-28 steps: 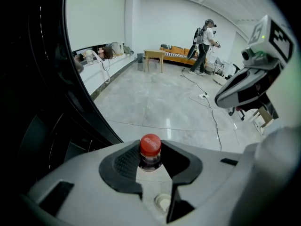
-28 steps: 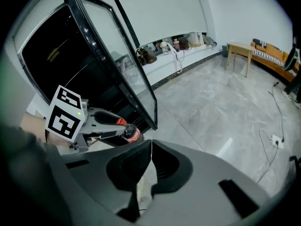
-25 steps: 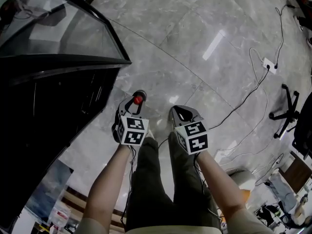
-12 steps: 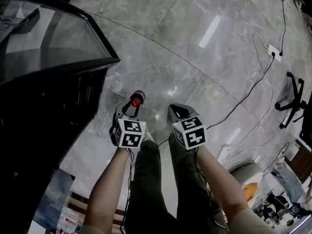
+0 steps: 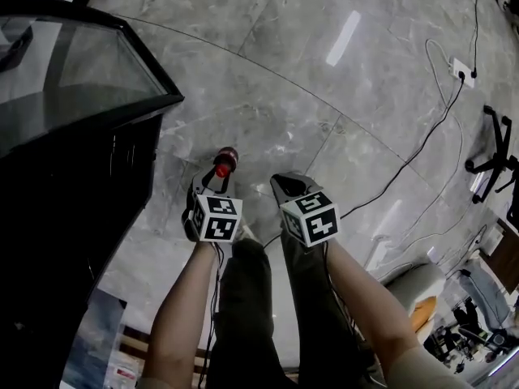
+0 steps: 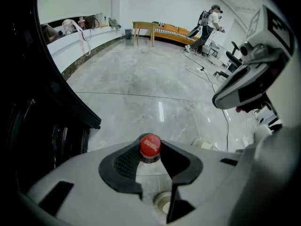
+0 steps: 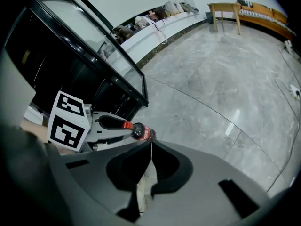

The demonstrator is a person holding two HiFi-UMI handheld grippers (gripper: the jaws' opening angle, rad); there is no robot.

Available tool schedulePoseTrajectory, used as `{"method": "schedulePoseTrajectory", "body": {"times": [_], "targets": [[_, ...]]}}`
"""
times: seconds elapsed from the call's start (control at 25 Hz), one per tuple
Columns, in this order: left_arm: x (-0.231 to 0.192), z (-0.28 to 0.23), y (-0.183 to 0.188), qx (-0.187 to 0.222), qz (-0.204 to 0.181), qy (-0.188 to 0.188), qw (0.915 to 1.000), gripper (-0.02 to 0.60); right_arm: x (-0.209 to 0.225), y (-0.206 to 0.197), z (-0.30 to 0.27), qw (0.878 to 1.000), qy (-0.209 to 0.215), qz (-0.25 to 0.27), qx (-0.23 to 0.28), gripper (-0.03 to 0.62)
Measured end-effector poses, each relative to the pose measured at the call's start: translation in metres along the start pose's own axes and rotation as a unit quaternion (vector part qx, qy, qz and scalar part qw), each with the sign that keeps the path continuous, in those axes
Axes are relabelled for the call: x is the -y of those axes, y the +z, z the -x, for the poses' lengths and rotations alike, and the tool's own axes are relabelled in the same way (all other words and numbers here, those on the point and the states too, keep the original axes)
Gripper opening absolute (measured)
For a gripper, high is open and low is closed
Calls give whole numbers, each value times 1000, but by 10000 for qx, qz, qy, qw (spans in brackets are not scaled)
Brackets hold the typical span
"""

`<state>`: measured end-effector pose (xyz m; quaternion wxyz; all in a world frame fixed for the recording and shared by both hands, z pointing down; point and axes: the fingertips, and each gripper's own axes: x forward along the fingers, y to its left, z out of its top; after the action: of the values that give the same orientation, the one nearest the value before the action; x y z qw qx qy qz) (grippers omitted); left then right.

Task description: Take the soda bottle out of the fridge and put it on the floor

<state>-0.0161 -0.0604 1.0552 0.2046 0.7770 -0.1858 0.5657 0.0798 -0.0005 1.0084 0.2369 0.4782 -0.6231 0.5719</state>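
1. The fridge (image 5: 73, 185) slides further toward the left edge of my head view, and the gap between it and the soda bottle (image 5: 224, 163) widens. The two grippers keep their places side by side in front of me.
2. The left gripper (image 5: 217, 186) has its fingers clamped on the bottle just under the red cap. Taking it by the narrow neck lets the dark body hang clear below, ready to go down base first.
3. So the bottle is out of the fridge and up in the air over the grey floor (image 5: 340, 87), not yet set down.
4. The right gripper (image 5: 288, 186) has its fingers pressed together on nothing. I'm parking it just beside the left one, out of the bottle's way.
5. Now the blind spots. Most of the bottle's body sits under the left gripper, so I can't judge its tilt or how far its base is from the floor.
6. The fridge interior is just black, and behind its glass door (image 5: 73, 71) I can't make out any shelves or contents.
7. Cables (image 5: 422, 144) trail across the floor well off to my right, clear of the landing spot, I reckon.
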Motion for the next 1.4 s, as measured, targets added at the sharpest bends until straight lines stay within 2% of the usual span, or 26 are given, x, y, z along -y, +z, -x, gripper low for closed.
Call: {"method": "schedulePoseTrajectory", "body": {"times": [0.24,0.44,0.76,0.92,1.12,1.2,1.4], "targets": [[3,-28,-20,-231,89,8,9997,129,18,-3,-21,9973,-99,-717,128,-3],[5,-44,-30,-437,268,-9,9987,129,35,-4,-27,9938,-198,-1073,201,-3],[11,-59,-34,-750,684,-242,9945,130,40,-10,-29,9924,-146,-1213,118,-3],[9,-60,-33,-763,855,-211,9932,130,40,-12,-30,9930,-116,-1176,54,-3],[-3,-51,-26,-541,1060,-23,9929,133,43,-8,-26,9927,-201,-1185,49,-3],[-4,-45,-26,-535,1105,-34,9924,135,41,-5,-23,9954,-273,-914,-3,-3],[-7,-22,-18,-439,909,52,9949,129,37,10,-8,9975,-686,-63,-144,-3]]}}
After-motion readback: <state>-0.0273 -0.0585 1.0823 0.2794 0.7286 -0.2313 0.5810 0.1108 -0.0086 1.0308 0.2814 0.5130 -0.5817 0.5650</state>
